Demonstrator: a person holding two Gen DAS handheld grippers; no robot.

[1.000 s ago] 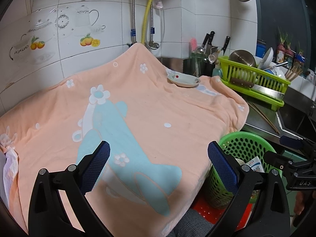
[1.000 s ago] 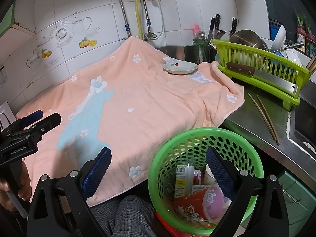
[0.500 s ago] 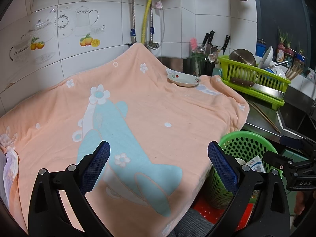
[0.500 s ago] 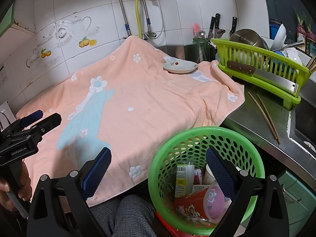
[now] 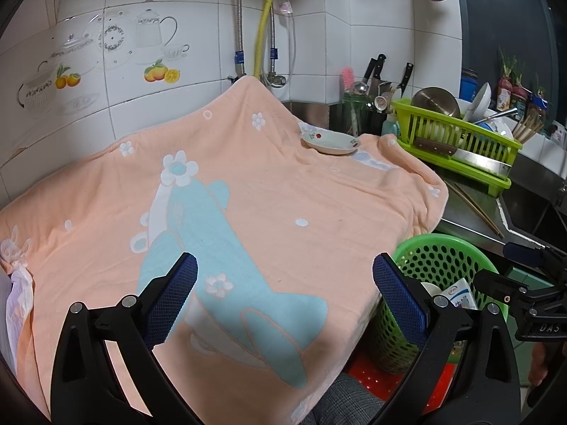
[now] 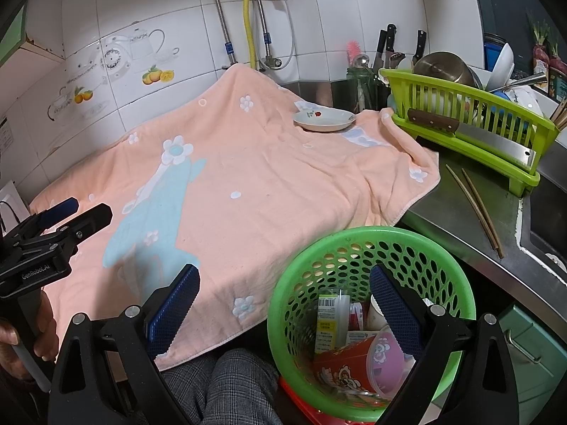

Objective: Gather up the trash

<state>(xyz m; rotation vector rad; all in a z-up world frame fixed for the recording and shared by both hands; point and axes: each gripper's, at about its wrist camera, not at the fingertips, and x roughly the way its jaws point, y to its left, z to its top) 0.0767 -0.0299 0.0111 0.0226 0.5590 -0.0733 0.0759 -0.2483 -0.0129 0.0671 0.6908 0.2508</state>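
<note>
Both the left gripper and right gripper are hanging open and empty, the basket seemingly holding all trash, so only a last check is remaining.

Black claws, blue mesh-textured pads

A towel covers the surface; a dish rests at its far edge. The basket stands at the near right, holding trash. The drying rack sits behind it.

Round green perforated basket stands upright below the counter edge — holding cartons, cups, perhaps wrappers.
</note>
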